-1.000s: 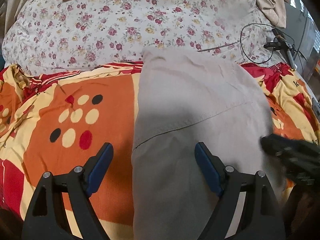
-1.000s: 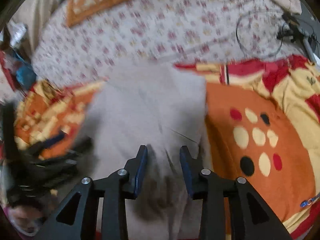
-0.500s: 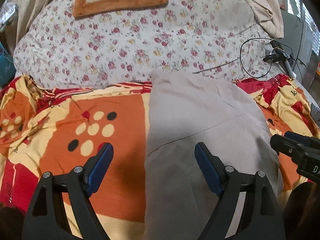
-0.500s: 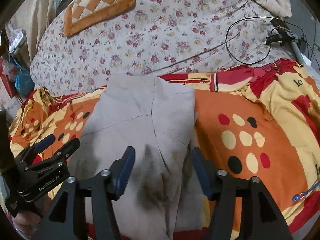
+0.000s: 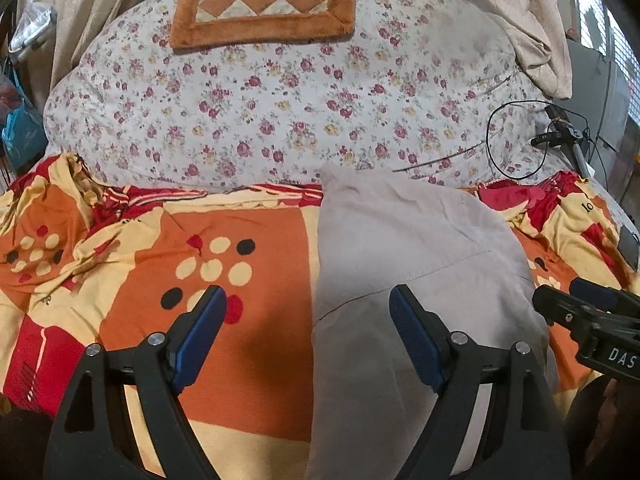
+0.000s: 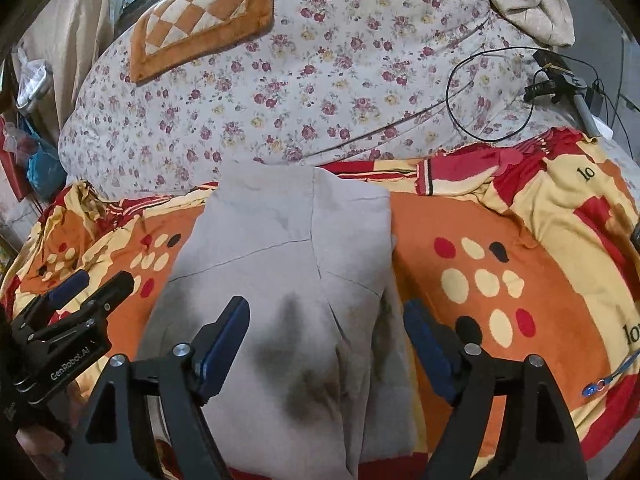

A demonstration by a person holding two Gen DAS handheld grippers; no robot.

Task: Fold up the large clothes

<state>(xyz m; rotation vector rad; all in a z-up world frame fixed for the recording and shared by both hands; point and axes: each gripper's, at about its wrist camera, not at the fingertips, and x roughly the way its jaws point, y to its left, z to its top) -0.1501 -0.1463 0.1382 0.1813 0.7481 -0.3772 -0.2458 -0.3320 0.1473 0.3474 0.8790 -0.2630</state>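
Now the grey garment [image 6: 280, 272] is lying folded at frame centre, both hand-held grippers being held apart, the right hand-held gripper [image 6: 326, 336] having just been opening over it, the left hand-held gripper [image 5: 308, 320] empty.

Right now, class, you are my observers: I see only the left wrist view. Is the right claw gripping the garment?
Observer: No. The right claw is open. Its jaws have just been opening, and the garment lies ungripped under them.
Operator: Any marks on it there?
Observer: Yes, dark patches show between the jaws.
Operator: Anything lying on the blanket further right?
Observer: A small blue ring, near the picture's right edge.
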